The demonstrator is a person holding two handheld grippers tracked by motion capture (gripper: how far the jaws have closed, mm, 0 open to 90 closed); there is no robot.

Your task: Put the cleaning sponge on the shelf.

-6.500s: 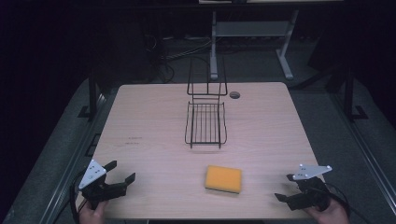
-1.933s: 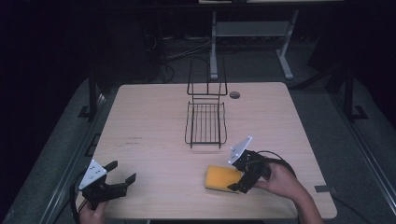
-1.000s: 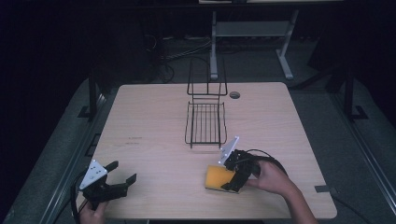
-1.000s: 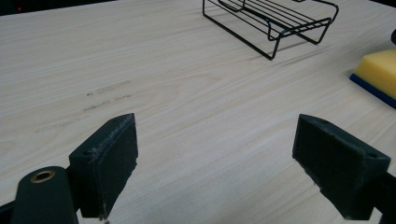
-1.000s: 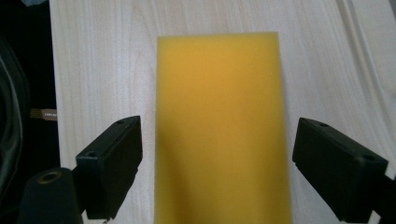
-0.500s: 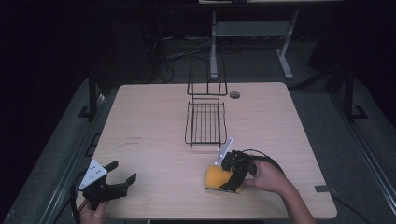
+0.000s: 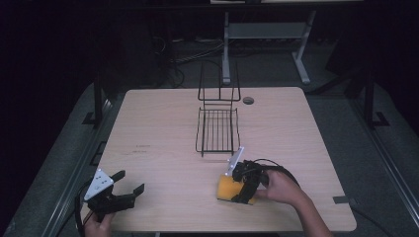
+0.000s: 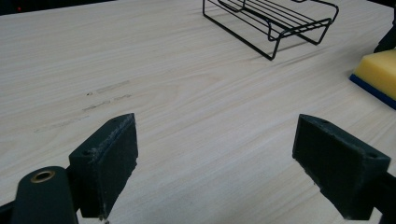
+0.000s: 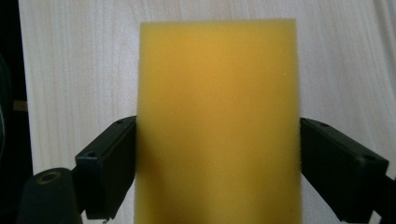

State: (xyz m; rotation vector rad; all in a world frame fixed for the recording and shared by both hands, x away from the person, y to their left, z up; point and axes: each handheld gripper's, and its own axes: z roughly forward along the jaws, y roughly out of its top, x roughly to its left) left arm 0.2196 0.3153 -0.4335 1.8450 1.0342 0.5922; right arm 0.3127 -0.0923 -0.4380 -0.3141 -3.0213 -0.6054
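Sponge: a yellow sponge (image 7: 227,188) with a blue underside lies flat on the table, in the lower middle of the high view, just right of centre; in the left gripper view it is seen at the right edge (image 8: 379,71), and in the right gripper view (image 9: 218,121) its yellow face runs up the middle of the frame.

Right gripper: the right gripper (image 7: 244,190) is set over the sponge's right end, a jaw on each long side; in the right gripper view (image 9: 218,170) both jaws are touching or all but touching the sponge's edges, with no squeeze yet visible in the foam, so it is judged open around the sponge and not yet clamped.

Change: 6.5 s ago the right gripper was parked at the lower right corner of the table; it has since been brought across to the sponge and lowered around it, while the sponge has stayed put.

Meaning: the reach is judged finished; closing on the sponge and lifting it are what remain.

Left gripper: the left gripper (image 7: 126,188) is held at the lower left of the high view, jaws wide apart and empty, unchanged over this stretch.

Wire rack: a black wire rack (image 7: 217,129) stands at the upper centre, well apart from the sponge; it is judged the likely destination.

Table: the pale wooden table (image 7: 158,123) is otherwise bare around the sponge.
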